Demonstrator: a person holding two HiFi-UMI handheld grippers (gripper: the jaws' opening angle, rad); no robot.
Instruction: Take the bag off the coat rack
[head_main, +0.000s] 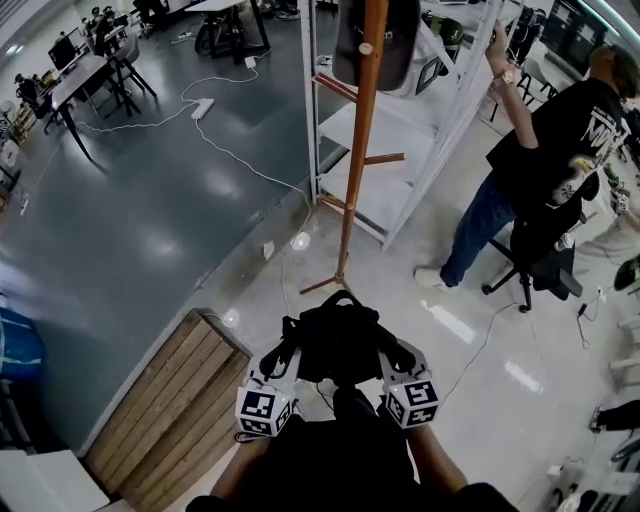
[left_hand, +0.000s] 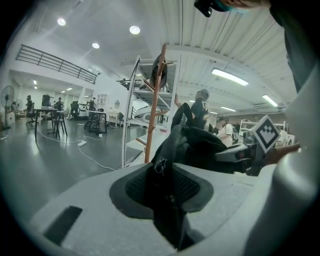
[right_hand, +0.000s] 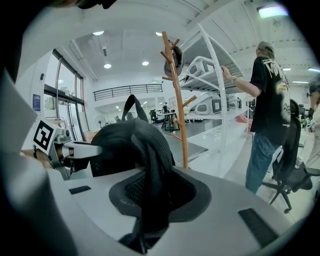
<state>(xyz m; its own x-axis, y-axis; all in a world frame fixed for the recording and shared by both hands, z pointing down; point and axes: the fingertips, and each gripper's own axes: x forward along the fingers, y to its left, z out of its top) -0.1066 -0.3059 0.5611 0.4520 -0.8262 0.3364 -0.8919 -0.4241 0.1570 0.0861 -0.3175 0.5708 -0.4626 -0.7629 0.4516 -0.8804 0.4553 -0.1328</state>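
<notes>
"Backpack (head_main: 340, 345) is clear of the coat rack (head_main: 355, 170), yes?"

"It looks so. It hangs low in front of the person, well apart from the wooden pole. Only a dark cap (head_main: 395, 45) sits up top."

"And the grip?"

"Left gripper (head_main: 288, 355) and right gripper (head_main: 395, 355) are each pinched narrow on a black strap, one on each side."

"What matters for doing this well?"

"Probably even tension on both straps so neither slips, and a path away from the rack's pegs and the bystander (head_main: 550, 150)."
</notes>
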